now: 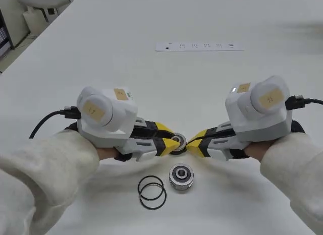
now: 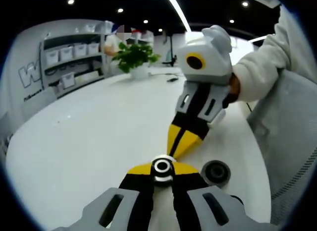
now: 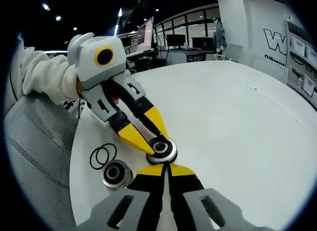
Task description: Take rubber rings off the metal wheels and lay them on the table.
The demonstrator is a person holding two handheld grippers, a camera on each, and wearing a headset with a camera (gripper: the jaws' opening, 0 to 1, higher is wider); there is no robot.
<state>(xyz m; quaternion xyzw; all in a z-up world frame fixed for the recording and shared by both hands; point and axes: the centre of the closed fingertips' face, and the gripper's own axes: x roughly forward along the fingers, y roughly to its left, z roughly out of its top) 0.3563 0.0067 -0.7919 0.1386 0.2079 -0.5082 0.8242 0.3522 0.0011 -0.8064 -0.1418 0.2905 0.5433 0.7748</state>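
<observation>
Left tool (image 1: 172,142) grips wheel (image 3: 164,150) (axis roughly upright); right tool (image 3: 163,168) closed.

Bright, even overhead light from ceiling spots (image 2: 71,1), soft shadows on the white table (image 1: 151,23), fisheye warp at edges.

wheel (image 1: 180,176): polished metal | rubber rings (image 1: 152,191): matt black | table (image 1: 151,68): smooth white, slight sheen

My left gripper (image 1: 171,143) and right gripper (image 1: 190,140) meet at one wheel (image 1: 177,142); nearer me, a second wheel (image 1: 180,176) lies right of two rings (image 1: 152,191).
</observation>
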